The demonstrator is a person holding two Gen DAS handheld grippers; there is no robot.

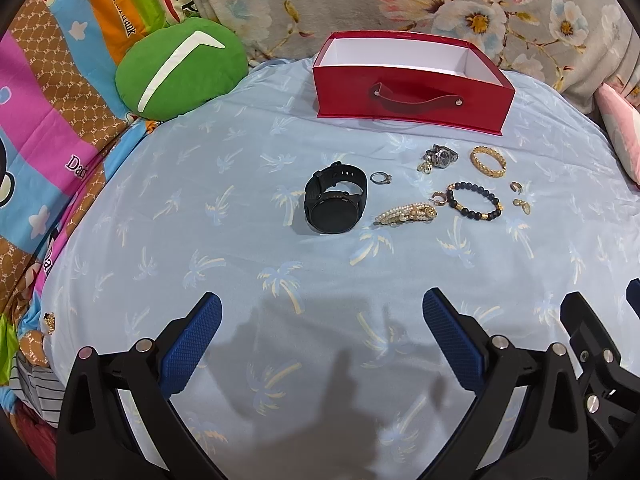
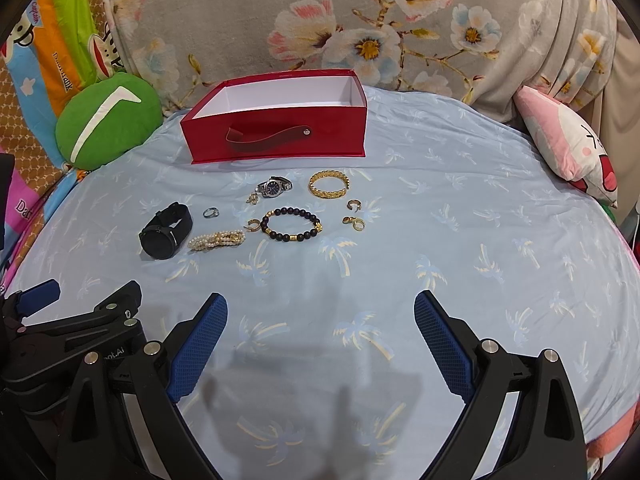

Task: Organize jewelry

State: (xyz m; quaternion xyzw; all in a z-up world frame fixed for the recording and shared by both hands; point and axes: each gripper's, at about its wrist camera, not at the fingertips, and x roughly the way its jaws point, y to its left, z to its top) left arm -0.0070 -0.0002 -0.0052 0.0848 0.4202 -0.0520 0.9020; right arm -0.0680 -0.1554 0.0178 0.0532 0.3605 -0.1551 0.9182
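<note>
An open red box [image 1: 412,96] [image 2: 276,136] with a white inside stands at the back of a light blue sheet. In front of it lie a black smartwatch [image 1: 334,202] [image 2: 166,230], a silver ring [image 1: 379,177] [image 2: 211,213], a silver watch [image 1: 440,156] [image 2: 274,187], a gold bangle [image 1: 488,161] [image 2: 329,185], a black bead bracelet [image 1: 474,201] [image 2: 291,225], a pearl bracelet [image 1: 406,214] [image 2: 216,241] and small gold earrings [image 1: 522,205] [image 2: 356,224]. My left gripper [image 1: 322,312] and right gripper [image 2: 320,312] are open and empty, hovering well short of the jewelry.
A green round cushion [image 1: 180,64] [image 2: 106,120] sits back left, a pink pillow [image 2: 568,144] back right. A floral blanket [image 2: 360,20] rises behind the box. A colourful cartoon sheet [image 1: 52,120] borders the left. The right gripper's body [image 1: 592,344] shows at the left view's edge.
</note>
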